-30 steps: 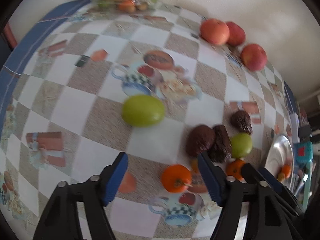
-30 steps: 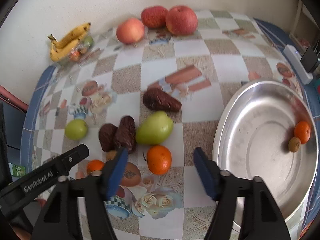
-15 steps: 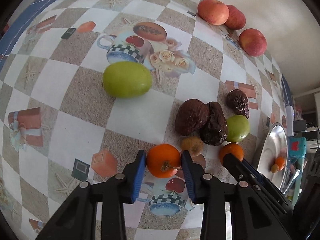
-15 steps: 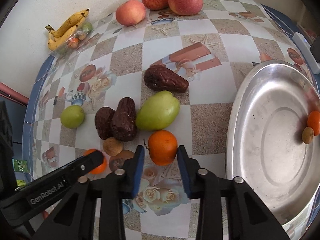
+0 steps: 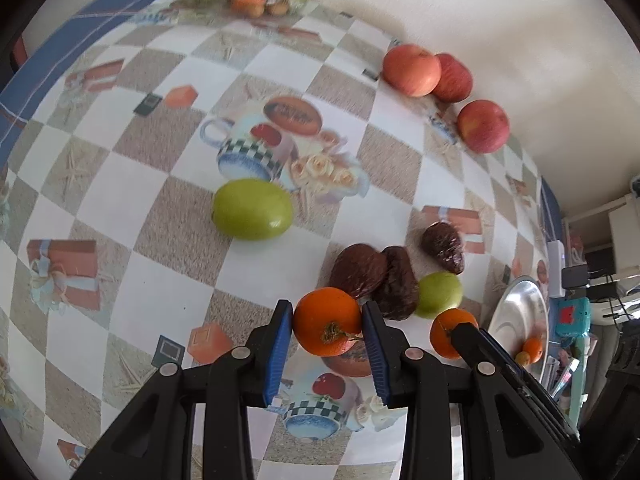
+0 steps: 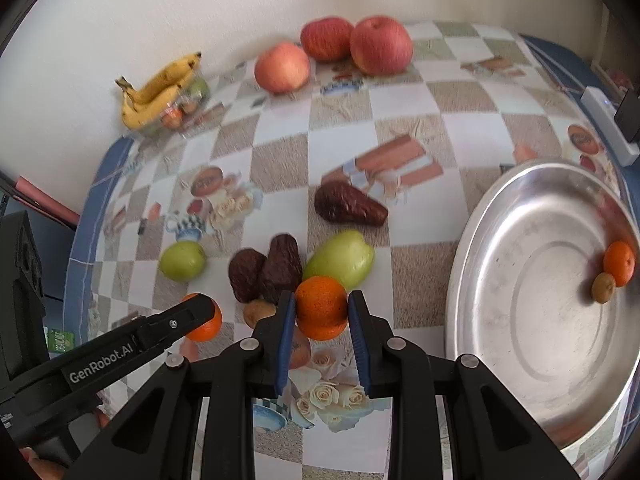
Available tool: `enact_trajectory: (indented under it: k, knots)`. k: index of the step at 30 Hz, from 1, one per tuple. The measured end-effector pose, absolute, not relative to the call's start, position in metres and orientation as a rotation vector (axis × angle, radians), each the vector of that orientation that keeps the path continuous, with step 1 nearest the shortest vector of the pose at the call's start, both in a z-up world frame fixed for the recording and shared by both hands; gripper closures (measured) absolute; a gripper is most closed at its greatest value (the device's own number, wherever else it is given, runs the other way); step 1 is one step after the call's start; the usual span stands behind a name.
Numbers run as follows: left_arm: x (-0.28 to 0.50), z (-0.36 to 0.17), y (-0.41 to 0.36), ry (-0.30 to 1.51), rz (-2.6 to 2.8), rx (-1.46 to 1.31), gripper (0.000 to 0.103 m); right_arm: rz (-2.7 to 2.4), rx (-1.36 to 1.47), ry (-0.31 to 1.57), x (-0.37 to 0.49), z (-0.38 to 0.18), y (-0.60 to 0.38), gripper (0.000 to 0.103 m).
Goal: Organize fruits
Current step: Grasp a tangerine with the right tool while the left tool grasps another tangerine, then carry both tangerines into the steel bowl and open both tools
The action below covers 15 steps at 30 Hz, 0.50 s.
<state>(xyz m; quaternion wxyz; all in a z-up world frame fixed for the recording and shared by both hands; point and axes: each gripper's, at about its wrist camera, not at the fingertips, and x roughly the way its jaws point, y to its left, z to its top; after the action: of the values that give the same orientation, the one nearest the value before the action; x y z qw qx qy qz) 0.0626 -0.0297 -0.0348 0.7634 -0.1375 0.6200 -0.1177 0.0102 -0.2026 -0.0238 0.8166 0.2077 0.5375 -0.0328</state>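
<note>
Between the blue pads of the left tongs sits one orange, clamped tight; the right tongs pinch a second orange, both just above the table. Only the right view shows the steel bowl's inside, holding a small orange and a brown fruit.

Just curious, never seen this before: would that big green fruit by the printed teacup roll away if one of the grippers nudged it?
Probably. The green fruit looks rounded, smooth and glossy, lying free on the flat tablecloth, so it may roll or slip. Its slightly oval shape suggests a wobbling, short roll.
</note>
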Motion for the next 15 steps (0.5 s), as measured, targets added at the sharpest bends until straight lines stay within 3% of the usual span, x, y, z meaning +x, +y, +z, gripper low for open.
enact_trajectory:
  k: [15]
  knots:
    - [0.052,-0.023,-0.067,1.309,-0.341,-0.236,0.065,-0.180,0.460,1.100,-0.003,-0.011,-0.238,0.075]
